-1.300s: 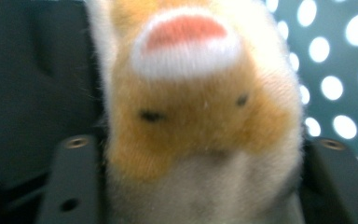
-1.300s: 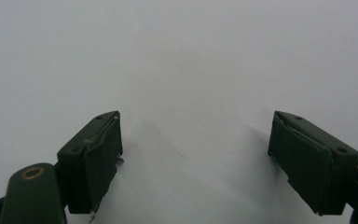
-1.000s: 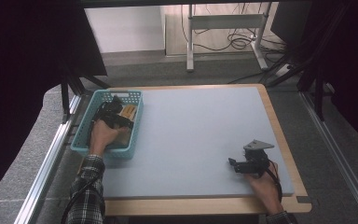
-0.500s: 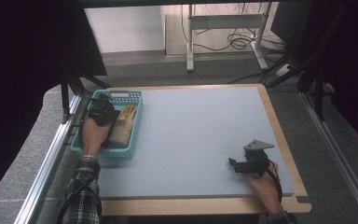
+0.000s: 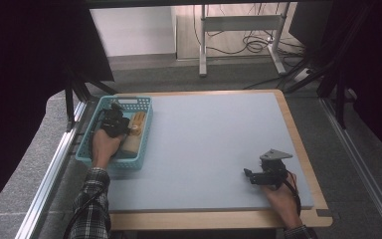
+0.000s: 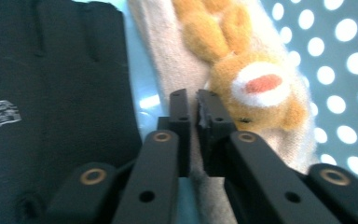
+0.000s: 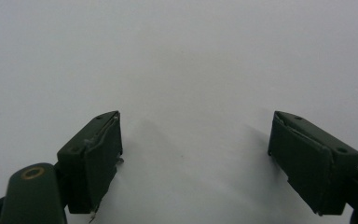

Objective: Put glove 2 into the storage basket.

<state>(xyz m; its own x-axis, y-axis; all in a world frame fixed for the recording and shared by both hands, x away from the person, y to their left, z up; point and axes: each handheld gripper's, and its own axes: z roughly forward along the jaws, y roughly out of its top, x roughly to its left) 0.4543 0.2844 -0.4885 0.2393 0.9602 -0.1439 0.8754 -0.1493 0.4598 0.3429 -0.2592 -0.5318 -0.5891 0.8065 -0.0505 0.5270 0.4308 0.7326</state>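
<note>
My left gripper (image 5: 115, 121) reaches down into a teal basket (image 5: 145, 105) at the table's left. In the left gripper view its jaws stand shut, pads almost touching (image 6: 193, 108), right over the edge of a beige cloth (image 6: 168, 60). Whether a fold of it is pinched I cannot tell. An orange plush animal face (image 6: 256, 88) lies on that cloth, and a black glove (image 6: 51, 93) lies to its left. My right gripper (image 5: 250, 175) rests open near the table's front right, with only bare mat between its fingers (image 7: 98, 158).
A blue-grey mat (image 5: 214, 139) covers the wooden table (image 5: 298, 144). The basket's perforated floor (image 6: 335, 56) shows beside the plush. A metal rail (image 5: 54, 164) runs along the table's left side. A desk frame and cables (image 5: 238, 35) stand beyond the far edge.
My left hand has shifted slightly left inside the basket, uncovering the beige plush item. The right hand and its gripper have not moved.
</note>
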